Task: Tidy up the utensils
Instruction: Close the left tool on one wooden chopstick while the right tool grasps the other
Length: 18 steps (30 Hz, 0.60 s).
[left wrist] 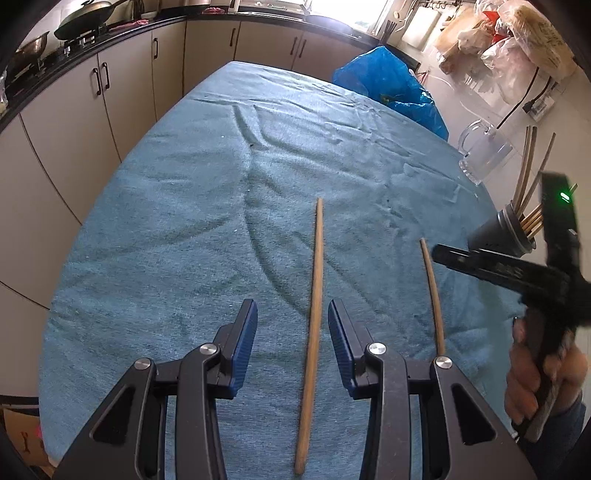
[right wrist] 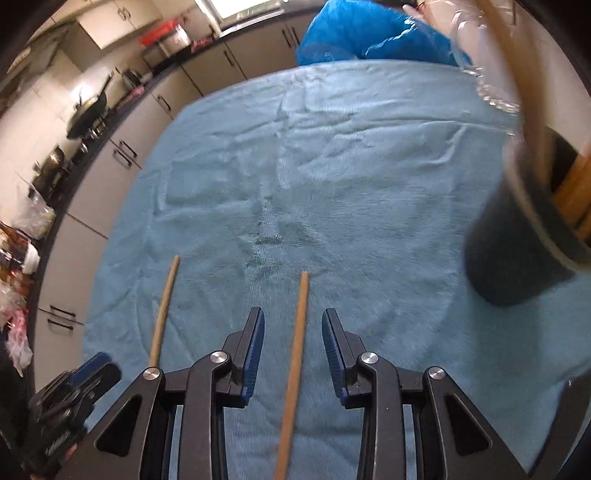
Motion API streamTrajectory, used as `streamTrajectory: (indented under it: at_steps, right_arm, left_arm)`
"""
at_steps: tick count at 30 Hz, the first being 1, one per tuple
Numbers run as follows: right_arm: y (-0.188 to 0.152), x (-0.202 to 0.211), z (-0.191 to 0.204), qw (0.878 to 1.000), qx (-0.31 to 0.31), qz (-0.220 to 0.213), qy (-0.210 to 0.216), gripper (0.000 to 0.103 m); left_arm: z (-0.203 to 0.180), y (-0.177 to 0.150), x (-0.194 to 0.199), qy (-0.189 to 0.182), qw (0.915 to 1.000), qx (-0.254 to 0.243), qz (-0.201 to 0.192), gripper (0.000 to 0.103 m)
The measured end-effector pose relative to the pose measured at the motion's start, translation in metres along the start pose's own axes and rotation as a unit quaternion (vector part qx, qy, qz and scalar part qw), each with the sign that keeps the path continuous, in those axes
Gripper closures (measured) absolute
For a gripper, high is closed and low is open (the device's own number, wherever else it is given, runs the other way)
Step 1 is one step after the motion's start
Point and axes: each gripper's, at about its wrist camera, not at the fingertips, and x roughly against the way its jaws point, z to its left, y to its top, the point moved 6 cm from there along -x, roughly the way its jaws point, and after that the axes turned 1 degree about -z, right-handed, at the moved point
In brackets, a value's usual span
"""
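Note:
Two wooden chopsticks lie on the blue towel. My left gripper is open, its jaws straddling one chopstick without touching it. The second chopstick lies to its right. My right gripper is open and straddles that second chopstick; the other chopstick lies to its left. A dark utensil cup holding several chopsticks stands at the right; it also shows in the right wrist view. The right gripper's body shows in the left wrist view, and the left gripper in the right.
A clear glass mug stands at the towel's far right edge. A blue plastic bag lies at the far end. Kitchen cabinets run along the left, with pans on the counter. Bagged goods sit at the back right.

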Motion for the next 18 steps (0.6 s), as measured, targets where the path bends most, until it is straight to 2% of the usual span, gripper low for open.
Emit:
streamTrajectory:
  at_steps: [5,8,10,13,15,18]
  right_arm:
    - [0.006,-0.021,0.0,0.999,0.008,0.027,-0.038,0.076]
    - [0.006,-0.023,0.005,0.997,0.034,0.023,-0.07,0.093]
    - [0.005,-0.024,0.006,0.996,0.042,0.026,-0.07,0.096]
    - [0.002,-0.019,0.001,0.998,0.026,0.025,-0.049,0.096]
    - [0.0,-0.007,0.001,1.0,0.015,0.013,-0.016,0.096]
    - [-0.005,0.017,0.001,1.0,0.012,-0.02,0.004,0.096]
  left_arm:
    - [0.005,0.003,-0.002,-0.002,1.0,0.0,0.002,0.065]
    - [0.006,0.007,-0.005,0.0,1.0,-0.002,0.005,0.065]
    - [0.003,0.011,-0.007,0.002,1.0,-0.007,0.006,0.065]
    - [-0.004,0.02,-0.014,0.002,0.9998,-0.017,0.013,0.065]
    - [-0.009,0.026,-0.019,0.001,0.9996,-0.02,0.019,0.065]
    - [-0.018,0.041,-0.04,0.002,0.9989,-0.027,0.039,0.065]
